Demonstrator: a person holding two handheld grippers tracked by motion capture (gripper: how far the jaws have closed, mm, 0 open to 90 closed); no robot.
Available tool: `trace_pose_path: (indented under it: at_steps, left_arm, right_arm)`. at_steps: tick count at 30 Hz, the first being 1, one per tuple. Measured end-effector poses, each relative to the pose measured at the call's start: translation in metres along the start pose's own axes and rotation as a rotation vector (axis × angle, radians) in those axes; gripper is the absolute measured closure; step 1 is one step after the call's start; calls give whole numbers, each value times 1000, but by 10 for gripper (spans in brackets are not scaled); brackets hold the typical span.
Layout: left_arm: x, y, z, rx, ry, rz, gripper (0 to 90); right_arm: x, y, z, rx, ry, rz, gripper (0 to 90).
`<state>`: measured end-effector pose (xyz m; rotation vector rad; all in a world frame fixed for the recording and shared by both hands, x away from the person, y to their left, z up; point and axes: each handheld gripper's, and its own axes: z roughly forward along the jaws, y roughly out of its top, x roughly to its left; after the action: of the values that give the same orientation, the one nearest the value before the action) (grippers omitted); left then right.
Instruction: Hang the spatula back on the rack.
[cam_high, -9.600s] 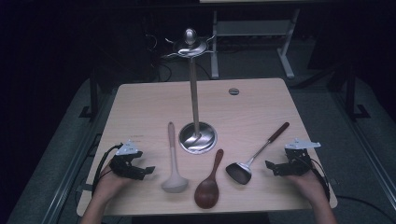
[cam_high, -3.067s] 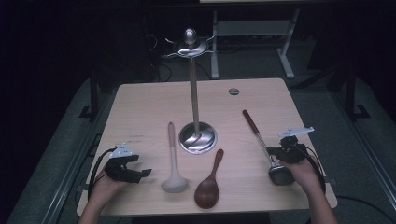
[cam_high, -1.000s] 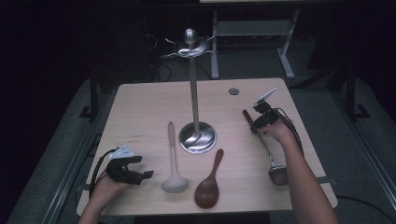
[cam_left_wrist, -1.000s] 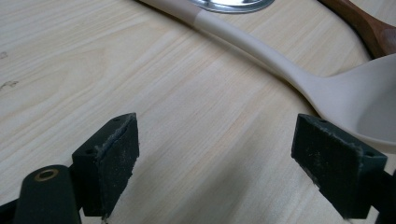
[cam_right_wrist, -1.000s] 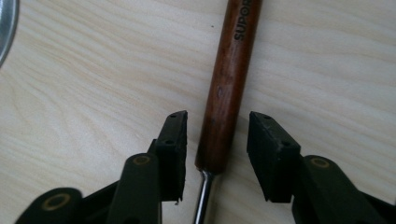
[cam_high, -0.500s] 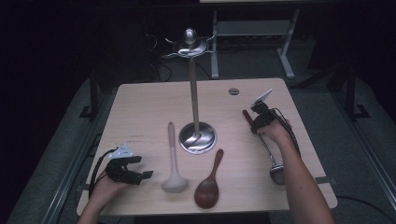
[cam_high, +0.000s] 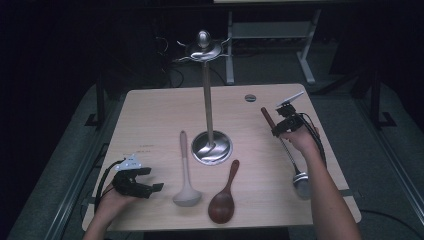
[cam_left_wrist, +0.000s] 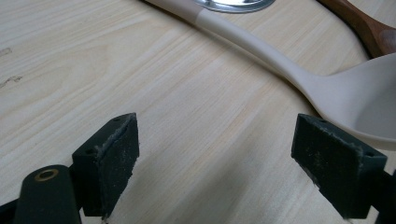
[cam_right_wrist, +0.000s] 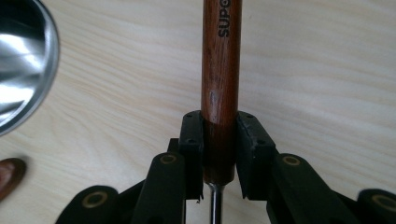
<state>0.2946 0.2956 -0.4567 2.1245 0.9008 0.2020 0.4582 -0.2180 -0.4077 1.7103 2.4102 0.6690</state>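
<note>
High view and the two gripper views of a wooden worktop (cam_high: 150, 115). The right tool (cam_high: 283, 125) has its jaws, just closing, pressed on both sides of the dark wooden handle of a metal ladle (cam_high: 300, 182); the handle runs forward past the jaws, the thin metal shank trails back under the hand, and the bowl lies on the worktop well behind the tool, beside the forearm. In the right gripper view the handle (cam_right_wrist: 220, 70) sits squarely between the two pads. To this tool's left stands a metal utensil stand (cam_high: 212, 147). The left tool (cam_high: 145, 186) rests at the near left with jaws wide apart and nothing between them; a cream ladle (cam_high: 186, 192) lies just to its right, and a brown wooden spoon (cam_high: 223, 202) beyond that.
</note>
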Motion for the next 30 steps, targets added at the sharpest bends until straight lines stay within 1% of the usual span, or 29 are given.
trace_pose_path:
  at_steps: [3,6,7,8,9,10,11,12,13,14,15,16,17,18,20,21,22,23,24,25,26,27,28,29,30]
  left_arm:
    - [0,0,0,0,1,-4,150]
    - [0,0,0,2,0,-5,150]
    - [0,0,0,2,0,-5,150]
    - [-1,0,0,4,-2,-13,150]
    - [-1,0,1,5,-2,-13,149]
    - [-1,0,1,5,-2,-13,150]
    - [-1,0,1,5,-2,-12,149]
    - [-1,-1,1,5,-2,-13,149]
    - [-1,-1,1,5,-2,-16,149]
    - [0,-1,1,6,-2,-18,150]
    - [0,-1,1,6,-1,-17,150]
    - [0,-1,1,6,-1,-17,149]
    - [0,-1,1,7,-1,-18,149]
    - [0,-1,1,9,-1,-17,149]
    - [0,-1,1,12,-1,-15,149]
    - [0,-1,1,12,-1,-15,149]
    - [0,-1,1,12,-1,-15,150]
    - [1,-1,1,11,0,-15,150]
    - [1,-1,1,11,0,-15,149]
    - [2,-2,1,8,5,-15,150]
    - [2,-2,1,8,5,-15,150]
    - [3,-2,0,12,9,-21,150]
    - [3,-2,0,12,9,-21,149]
    - [4,-2,0,9,10,-20,149]
    - [4,-2,0,4,9,-29,149]
  right_arm:
    - [2,-3,-11,-44,6,-12,738]
    - [4,-6,-23,-91,13,-10,739]
    - [5,-7,-27,-107,16,-16,739]
    - [5,-7,-27,-107,16,-16,739]
    - [6,-10,-35,-138,21,-28,738]
    - [6,-10,-35,-138,21,-28,738]
    - [8,-12,-42,-169,27,-40,739]
    - [8,-12,-42,-169,27,-40,739]
    - [10,-14,-45,-186,30,-46,739]
    - [12,-16,-52,-225,38,-69,739]
    - [14,-18,-56,-237,41,-71,739]
    - [14,-18,-56,-237,41,-71,739]
    - [19,-20,-64,-271,48,-88,739]
    - [19,-20,-64,-271,48,-88,739]
    - [23,-24,-74,-320,57,-109,739]
    - [23,-24,-74,-320,57,-109,739]
    - [24,-26,-77,-339,59,-117,739]
    - [26,-29,-85,-381,65,-120,739]
    - [26,-29,-85,-381,65,-120,739]
    - [27,-32,-91,-420,70,-131,739]
    - [27,-32,-91,-420,70,-131,739]
    - [28,-36,-97,-464,72,-150,740]
    - [28,-36,-97,-464,72,-150,740]
    - [29,-41,-101,-502,72,-160,740]
    - [29,-42,-103,-509,75,-164,740]
